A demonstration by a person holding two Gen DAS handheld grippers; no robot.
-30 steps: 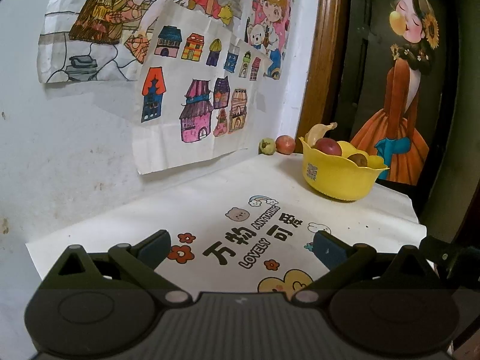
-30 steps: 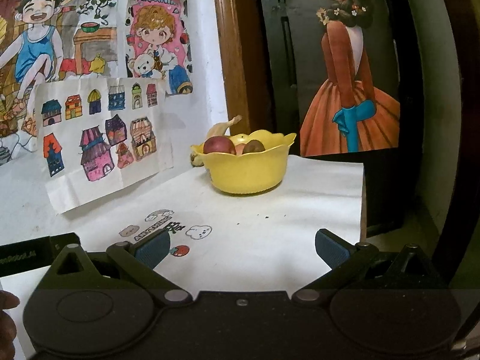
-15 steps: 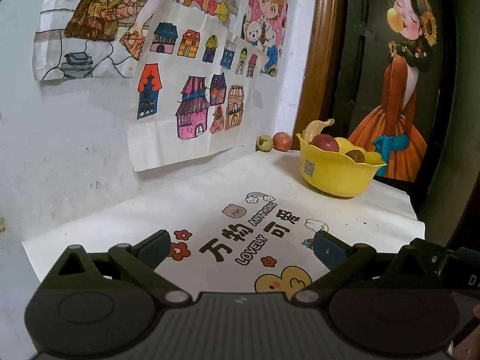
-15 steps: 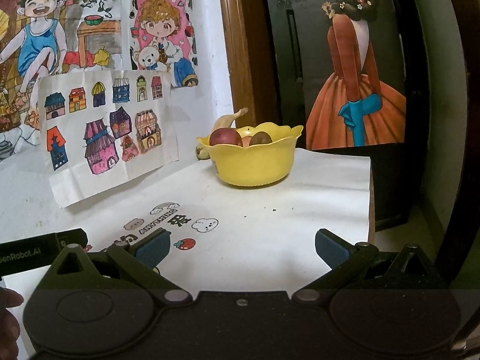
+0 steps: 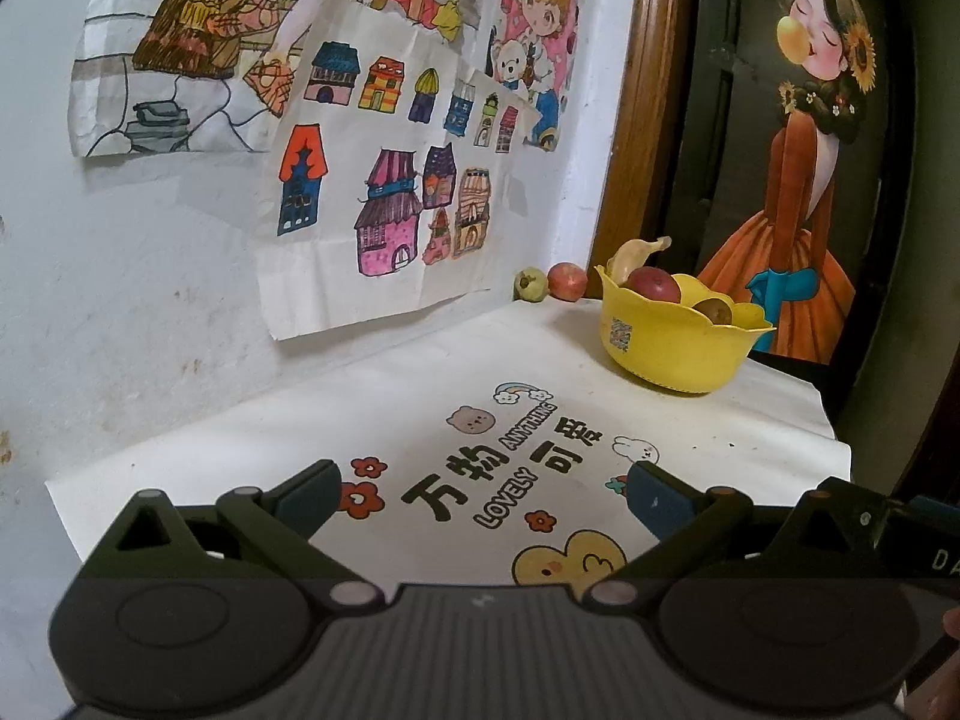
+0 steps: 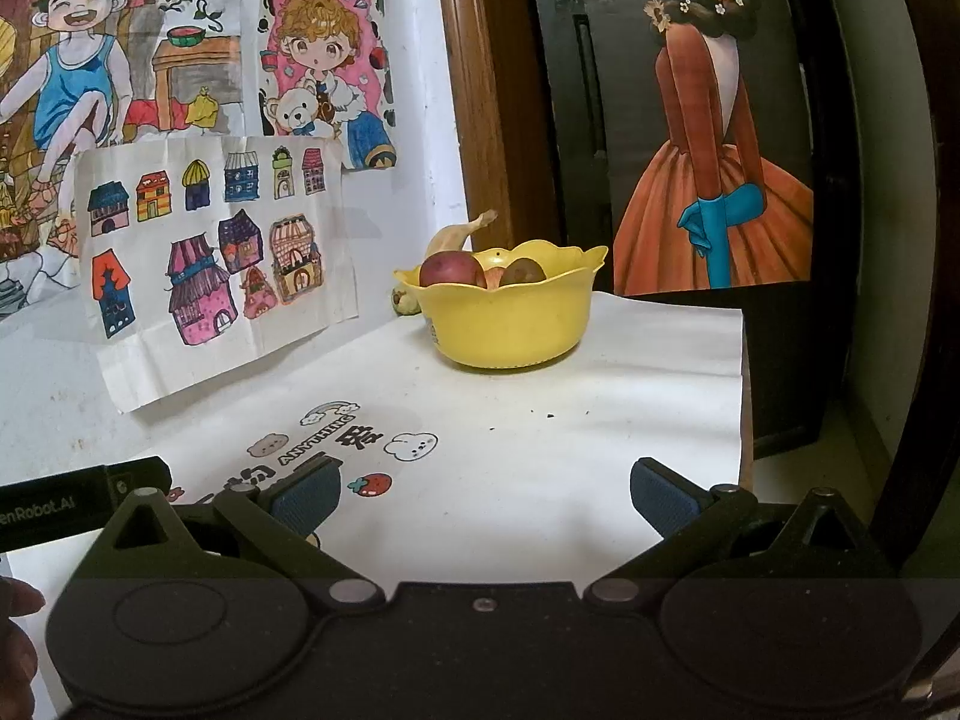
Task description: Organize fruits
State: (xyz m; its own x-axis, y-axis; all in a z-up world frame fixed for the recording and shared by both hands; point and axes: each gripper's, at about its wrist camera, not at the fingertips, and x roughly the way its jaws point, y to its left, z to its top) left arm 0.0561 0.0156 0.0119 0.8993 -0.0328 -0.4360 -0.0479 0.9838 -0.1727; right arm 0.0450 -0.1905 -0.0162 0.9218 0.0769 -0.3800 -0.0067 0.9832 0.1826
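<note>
I have both grippers low over the near end of the table (image 5: 384,396), each with its fingers spread wide and holding nothing: the left gripper (image 5: 480,489) over the printed cloth lettering, the right gripper (image 6: 483,489) over the plain part. The yellow bowl (image 5: 678,348) sits well ahead at the far end, already carrying a red apple (image 5: 657,287), a brownish fruit (image 5: 713,309) and a banana (image 5: 630,255) leaning out at the back. Two fruits are outside it, against the wall corner: a small green fruit (image 5: 530,284) and a red apple (image 5: 567,282), just beside each other and near the bowl.

I judge those two are what remains. I would send the left gripper, which sees both clearly; from the right wrist view the bowl hides most of them. Come in low along the wall, take the green one first, straddle it squarely so it cannot roll, and keep clear of the bowl's rim.
</note>
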